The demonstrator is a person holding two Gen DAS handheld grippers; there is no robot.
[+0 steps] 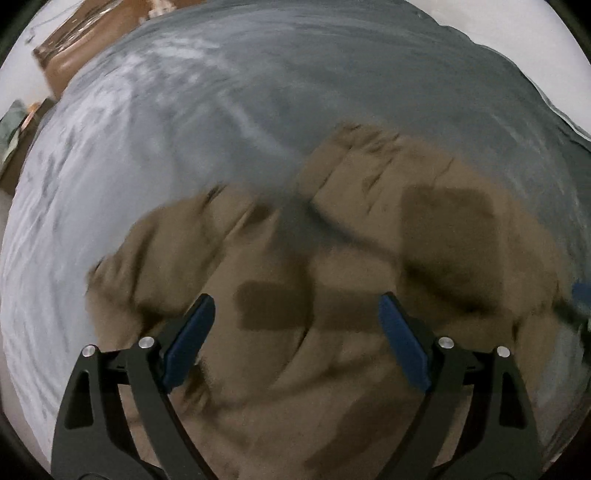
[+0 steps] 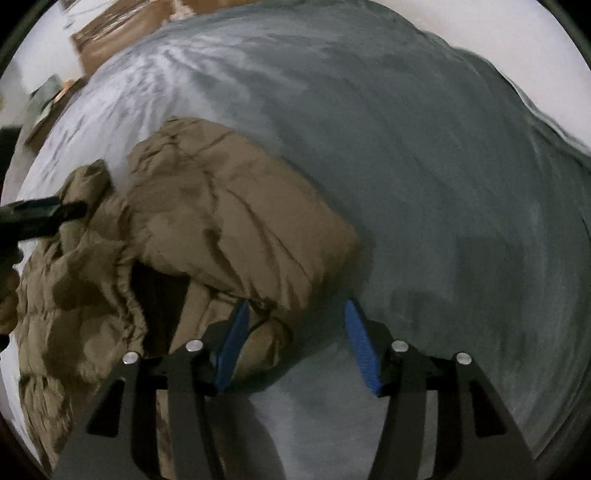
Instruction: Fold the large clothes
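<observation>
A tan puffy jacket [image 1: 332, 280] lies crumpled on a bed covered with a grey blanket [image 1: 184, 155]. In the left wrist view the picture is blurred, but the left gripper [image 1: 297, 310] hangs over the middle of the jacket with its jaws spread wide and nothing between the blue pads [image 1: 192, 339]. Two bulky parts of the jacket reach away from the camera, with a wedge of grey blanket showing between them.

In the right wrist view the jacket [image 2: 207, 221] sits to the left, its quilted folds heaped up and a dark opening showing under one fold. The right gripper [image 2: 295, 321] is at the jacket's near right edge, jaws wide apart and holding nothing; its left pad [image 2: 232, 343] lies just beside a fold of the fabric, while the other is over bare blanket [image 2: 443, 221]. The left gripper [image 2: 37, 218] shows as a black shape at the left edge, over the jacket's far side. A brown wooden headboard [image 2: 122, 33] stands beyond the bed.
</observation>
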